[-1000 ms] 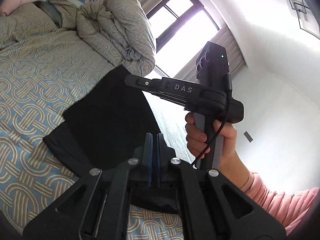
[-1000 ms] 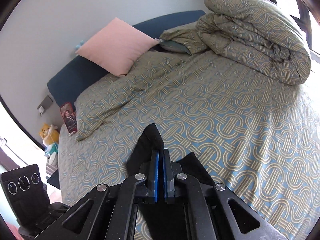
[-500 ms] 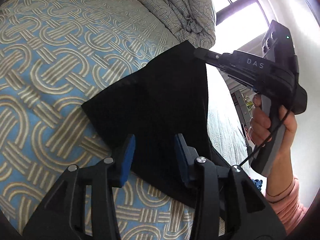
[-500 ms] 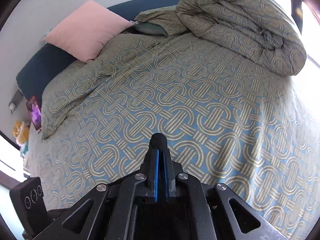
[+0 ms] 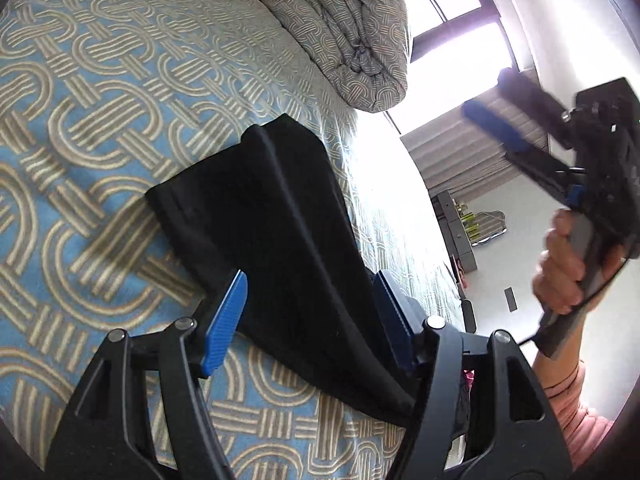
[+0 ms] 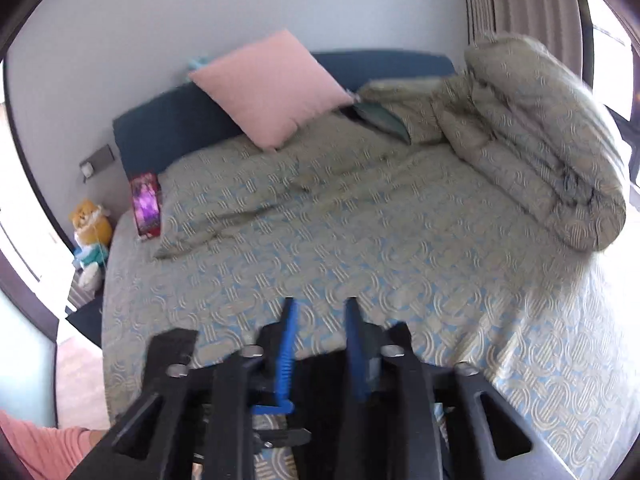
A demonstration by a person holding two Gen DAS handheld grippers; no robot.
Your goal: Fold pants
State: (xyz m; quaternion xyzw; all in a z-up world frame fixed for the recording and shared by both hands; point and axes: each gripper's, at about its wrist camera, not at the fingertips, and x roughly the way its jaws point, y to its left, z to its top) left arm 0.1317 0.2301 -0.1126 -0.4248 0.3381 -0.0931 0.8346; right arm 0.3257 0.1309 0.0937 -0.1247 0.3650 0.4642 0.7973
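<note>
Black pants (image 5: pixel 272 224) lie folded on the patterned bedspread (image 5: pixel 92 92). My left gripper (image 5: pixel 310 300) hovers low over their near end; its jaws are opening, the blue pads stand apart on either side of the cloth and do not press it. In the left wrist view my right gripper (image 5: pixel 486 100) is held up in the air at the right by a hand (image 5: pixel 560 264), blurred, jaws parted. In the right wrist view the right gripper (image 6: pixel 320 312) is opening with nothing between its blue pads, above the bedspread (image 6: pixel 400 240). The pants do not show clearly there.
A rolled duvet (image 6: pixel 544 140) lies at the bed's far right, also the duvet (image 5: pixel 344 28) in the left wrist view. A pink pillow (image 6: pixel 268 88) leans on the dark headboard (image 6: pixel 168 132). A book (image 6: pixel 146 204) and plush toys (image 6: pixel 90 232) sit at the left edge.
Both grippers let go of the pants and their jaws parted. The pants dropped flat onto the bed. My right gripper rose and drew back; the left sank close to the cloth.
</note>
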